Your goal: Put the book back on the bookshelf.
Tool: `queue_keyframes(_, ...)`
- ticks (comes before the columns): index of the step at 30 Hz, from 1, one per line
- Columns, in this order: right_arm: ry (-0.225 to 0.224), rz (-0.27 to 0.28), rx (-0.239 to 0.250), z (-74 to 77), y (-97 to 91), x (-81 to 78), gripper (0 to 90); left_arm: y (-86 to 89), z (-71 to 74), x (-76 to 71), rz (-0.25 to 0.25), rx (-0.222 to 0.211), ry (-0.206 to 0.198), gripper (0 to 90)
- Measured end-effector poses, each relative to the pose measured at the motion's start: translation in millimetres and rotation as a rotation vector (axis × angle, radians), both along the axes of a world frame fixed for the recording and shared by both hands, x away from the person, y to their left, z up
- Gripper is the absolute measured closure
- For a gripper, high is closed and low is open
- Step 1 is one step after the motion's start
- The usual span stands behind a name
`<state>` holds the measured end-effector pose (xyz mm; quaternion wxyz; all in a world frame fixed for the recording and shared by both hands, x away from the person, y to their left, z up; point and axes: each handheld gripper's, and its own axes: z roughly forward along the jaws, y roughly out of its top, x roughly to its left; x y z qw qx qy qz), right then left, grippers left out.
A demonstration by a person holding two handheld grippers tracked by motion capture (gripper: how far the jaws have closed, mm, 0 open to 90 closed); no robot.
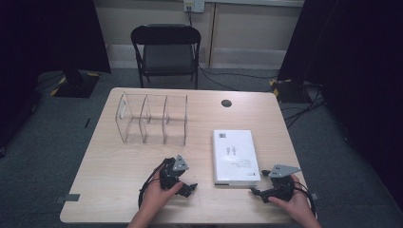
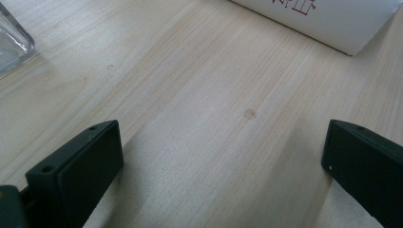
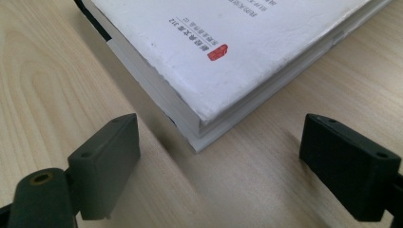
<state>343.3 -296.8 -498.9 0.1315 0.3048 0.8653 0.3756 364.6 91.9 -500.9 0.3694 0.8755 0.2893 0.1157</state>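
Note:
A white book (image 1: pixel 234 156) lies flat on the wooden table (image 1: pixel 119 166), right of centre. My left gripper (image 1: pixel 179 179) rests on the table to the book's left, held by a hand; its jaws stand wide open over bare wood (image 2: pixel 221 142), with a corner of the book (image 2: pixel 328 19) ahead at the upper right. My right gripper (image 1: pixel 260 183) sits by the book's near right corner. It is open too (image 3: pixel 221 135), and the book's corner (image 3: pixel 228 42) lies just ahead of the jaws, with no contact.
A clear plastic organizer (image 1: pixel 152 118) with three compartments stands at the table's back left, and its edge (image 2: pixel 12 38) shows in the left gripper view. A black folding chair (image 1: pixel 166 50) stands beyond the table. A round cable hole (image 1: pixel 226 103) lies near the far edge.

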Motion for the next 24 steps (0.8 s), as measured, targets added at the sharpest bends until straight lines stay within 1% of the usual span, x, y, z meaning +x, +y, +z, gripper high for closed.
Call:
queue_keyframes(7,0.000,-0.003,0.000,0.0,0.2,0.0,12.7,-0.4,0.0,0.9,-0.012,0.000,-0.001,0.0)
queue_keyframes(9,0.001,-0.006,0.000,0.1,0.4,0.0,12.8,-0.9,0.3,1.2,-0.012,0.006,-0.003,0.0)
queue_keyframes(11,-0.001,-0.010,0.002,0.1,1.1,0.2,13.7,-4.9,0.4,-0.9,0.015,0.005,0.001,0.0)
queue_keyframes(12,-0.001,-0.006,0.004,0.3,0.9,0.1,15.4,-4.9,0.4,-0.9,0.015,0.005,0.001,0.0)
queue_keyframes(13,-0.001,-0.006,0.004,0.3,0.9,0.1,15.4,-6.8,1.3,-1.9,0.009,0.009,0.010,0.0)
queue_keyframes(14,-0.001,0.005,0.005,1.2,0.5,0.1,19.3,-8.1,2.6,-3.6,-0.030,0.026,0.015,0.0)
queue_keyframes(15,0.005,0.007,-0.004,2.6,0.6,0.2,21.9,-10.4,4.1,-4.7,-0.051,0.039,0.028,0.0)
queue_keyframes(16,0.010,0.012,-0.013,4.6,0.6,0.5,27.5,-12.6,6.0,-5.5,-0.064,0.060,0.041,0.0)
queue_keyframes(17,0.010,0.012,-0.013,4.6,0.6,0.5,27.5,-12.6,6.0,-5.5,-0.064,0.060,0.041,0.0)
queue_keyframes(18,0.013,0.005,-0.019,6.0,1.4,0.3,28.7,-16.0,7.4,-6.3,-0.069,0.073,0.051,0.0)
queue_keyframes(20,0.011,0.005,-0.023,6.2,1.9,0.4,28.8,-18.1,7.5,-6.9,-0.073,0.068,0.057,0.1)
queue_keyframes(21,0.006,0.005,-0.033,7.4,3.6,0.5,32.8,-20.7,10.0,-6.5,-0.072,0.058,0.080,0.8)
queue_keyframes(22,0.012,0.001,-0.034,8.2,3.8,0.7,33.4,-21.8,11.5,-6.5,-0.077,0.044,0.081,4.0)
queue_keyframes(23,0.021,-0.002,-0.028,8.8,4.2,0.9,33.8,-21.8,11.5,-6.5,-0.077,0.044,0.081,12.2)
queue_keyframes(24,0.023,0.003,-0.021,9.1,4.5,1.2,34.7,-24.5,16.0,-6.4,-0.079,0.044,0.087,23.2)
